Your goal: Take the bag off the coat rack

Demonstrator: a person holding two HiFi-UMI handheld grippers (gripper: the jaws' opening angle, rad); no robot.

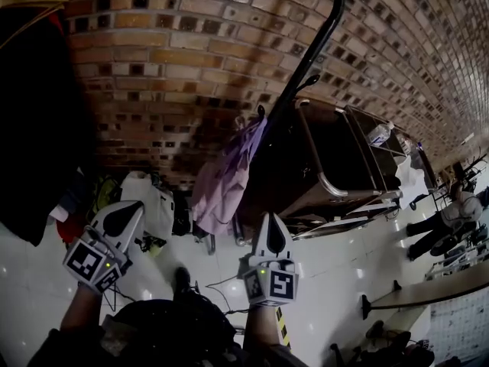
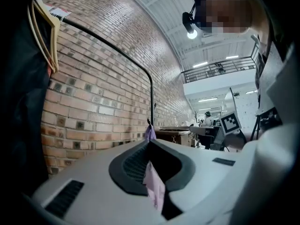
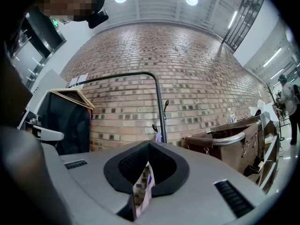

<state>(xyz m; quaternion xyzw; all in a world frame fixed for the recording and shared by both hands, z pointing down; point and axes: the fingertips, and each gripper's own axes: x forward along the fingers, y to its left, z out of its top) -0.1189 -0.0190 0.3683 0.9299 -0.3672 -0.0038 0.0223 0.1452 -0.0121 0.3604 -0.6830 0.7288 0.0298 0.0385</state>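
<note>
A purple bag hangs from a hook low on the black coat rack pole, in front of a brick wall. Both grippers are held level, well short of it. My left gripper is at the lower left and my right gripper is just below the bag; both are shut with nothing held. The left gripper view looks over the shut jaws at the small, distant bag on the pole. The right gripper view shows the same over its jaws: the bag beside the pole.
A dark garment on a wooden hanger hangs from the rack's left end. A brown cart stands right of the pole. A white bag and clutter lie on the floor. A person stands far right near a table.
</note>
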